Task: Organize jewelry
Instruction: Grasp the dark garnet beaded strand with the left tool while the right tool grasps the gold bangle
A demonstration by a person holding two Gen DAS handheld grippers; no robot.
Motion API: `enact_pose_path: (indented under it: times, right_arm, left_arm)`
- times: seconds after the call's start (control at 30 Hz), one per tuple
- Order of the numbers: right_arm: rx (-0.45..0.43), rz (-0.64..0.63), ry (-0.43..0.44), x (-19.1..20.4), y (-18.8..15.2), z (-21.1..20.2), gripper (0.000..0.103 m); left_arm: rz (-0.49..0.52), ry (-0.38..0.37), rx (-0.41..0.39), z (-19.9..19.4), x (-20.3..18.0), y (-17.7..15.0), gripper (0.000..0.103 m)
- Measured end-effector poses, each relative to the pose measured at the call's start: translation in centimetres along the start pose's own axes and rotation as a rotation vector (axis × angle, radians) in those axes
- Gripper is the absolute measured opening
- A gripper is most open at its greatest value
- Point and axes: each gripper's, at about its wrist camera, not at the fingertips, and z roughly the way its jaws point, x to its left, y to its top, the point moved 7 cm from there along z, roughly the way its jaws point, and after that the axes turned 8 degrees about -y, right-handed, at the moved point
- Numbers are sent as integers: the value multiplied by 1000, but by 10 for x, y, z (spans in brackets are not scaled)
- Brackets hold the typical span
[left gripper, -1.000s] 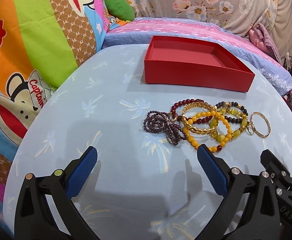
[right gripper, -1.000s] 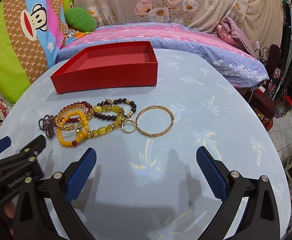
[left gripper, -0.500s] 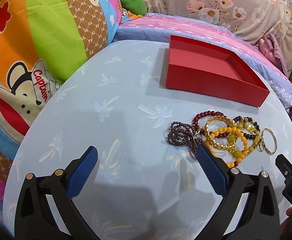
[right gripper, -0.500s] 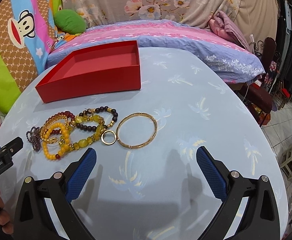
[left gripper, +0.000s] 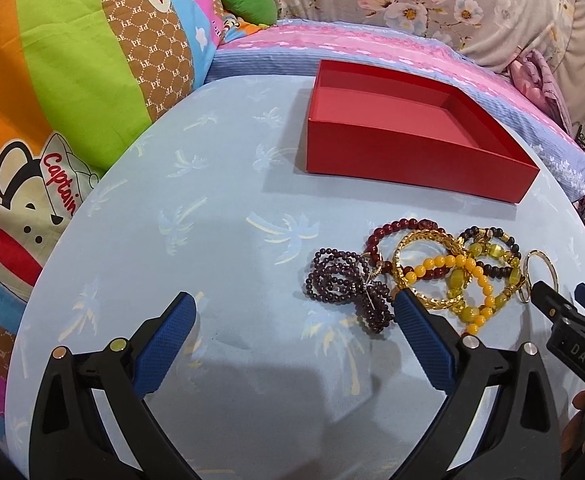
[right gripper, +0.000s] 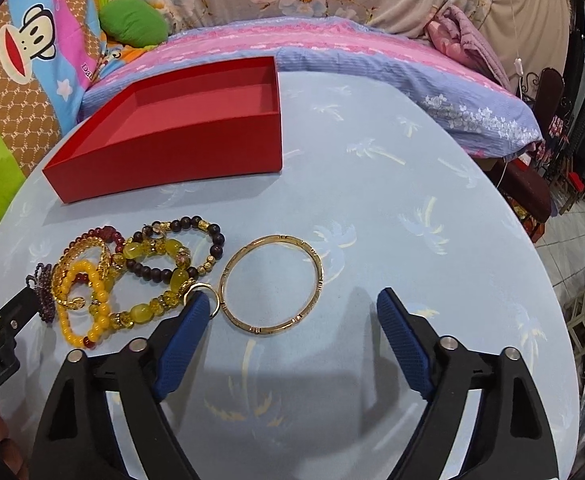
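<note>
A pile of bracelets lies on the light blue round table: a dark purple bead strand (left gripper: 344,286), a gold chain bangle (left gripper: 424,268), yellow bead bracelets (right gripper: 92,296) and dark bead bracelets (right gripper: 196,248). A thin gold bangle (right gripper: 271,283) and a small gold ring (right gripper: 208,300) lie to their right. An empty red box (left gripper: 408,132) stands behind them; it also shows in the right wrist view (right gripper: 180,128). My left gripper (left gripper: 292,328) is open, its right finger beside the purple strand. My right gripper (right gripper: 292,324) is open around the near side of the gold bangle.
The table (right gripper: 432,208) carries a palm-print cloth. Colourful monkey-print bedding (left gripper: 52,80) rises at the left and a striped pillow (right gripper: 372,52) lies behind the box. A dark chair (right gripper: 532,184) stands off the table's right edge.
Both grippers have moved forward toward the jewelry. The right gripper now straddles the gold bangle; the left gripper's right finger has come up against the purple strand. Nothing was picked up.
</note>
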Motion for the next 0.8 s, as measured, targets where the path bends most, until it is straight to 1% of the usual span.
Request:
enact_pose_path:
  times: [0.07, 0.33, 0.43, 0.5, 0.6, 0.8]
  right_arm:
    - [13, 8, 14, 0, 1, 4, 74]
    - [13, -16, 24, 11, 7, 9, 70]
    - [9, -19, 41, 12, 8, 8, 65]
    - [1, 9, 46, 7, 10, 6, 65]
    - [18, 38, 31, 1, 13, 12, 65]
    - [19, 6, 25, 8, 15, 14, 65]
  left_arm:
    - [-2, 2, 2, 1, 1, 0, 95]
    - [0, 1, 8, 6, 1, 2, 95]
    - [-2, 0, 12, 8, 1, 1, 95]
    - [-4, -1, 13, 8, 1, 2, 95]
    - [-6, -3, 13, 9, 1, 2, 95]
    - [-12, -11, 17, 11, 1, 3, 95]
